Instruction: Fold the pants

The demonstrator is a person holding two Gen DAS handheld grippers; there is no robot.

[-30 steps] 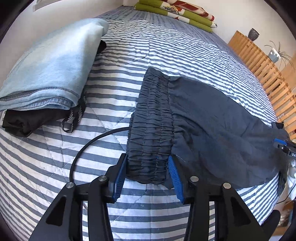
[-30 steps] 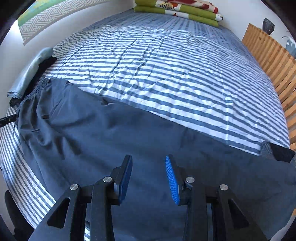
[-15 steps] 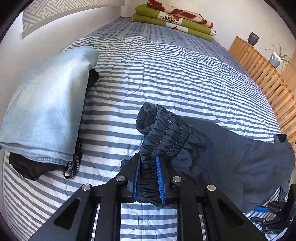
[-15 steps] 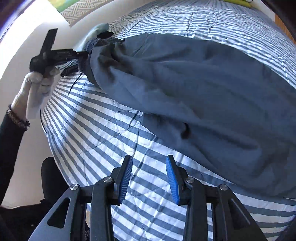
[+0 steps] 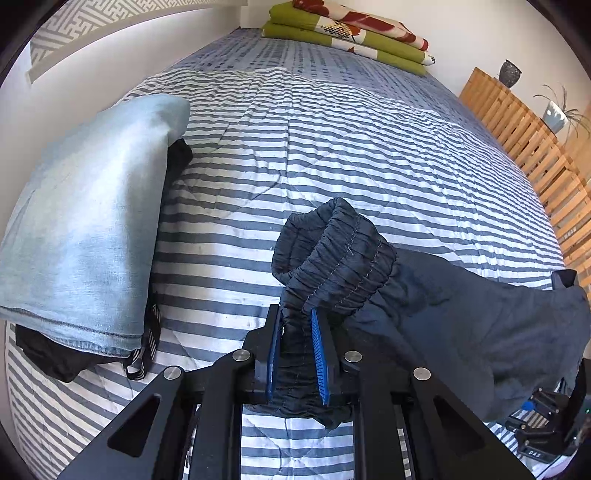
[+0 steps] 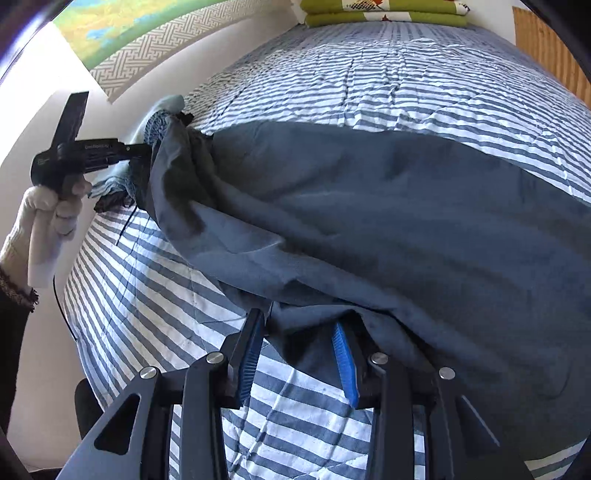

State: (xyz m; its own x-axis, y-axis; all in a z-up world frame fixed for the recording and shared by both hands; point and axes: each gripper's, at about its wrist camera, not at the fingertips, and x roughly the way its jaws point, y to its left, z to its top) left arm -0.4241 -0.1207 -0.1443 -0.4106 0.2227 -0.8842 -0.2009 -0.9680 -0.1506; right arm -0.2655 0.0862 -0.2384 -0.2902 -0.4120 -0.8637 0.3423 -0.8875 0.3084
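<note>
Striped bed [image 5: 332, 147], one dark pants [image 5: 461, 314]; two grippers, left gripper [image 5: 297, 354] clamped on waistband, right gripper [image 6: 297, 363] spread

Wide open striped bed [image 5: 332, 122] ahead, free to sweep across to the folded green blankets [image 5: 351, 33] at the far end. Blocked on the left by stacked folded jeans [image 5: 85, 229], tight against the wall. Hemmed on the right by a wooden slatted rail [image 5: 535, 155]. Dark pants [image 6: 388, 221] draped over the near edge.

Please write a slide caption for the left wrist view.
Left gripper clamps elastic waistband of dark navy pants above striped quilt.
</note>
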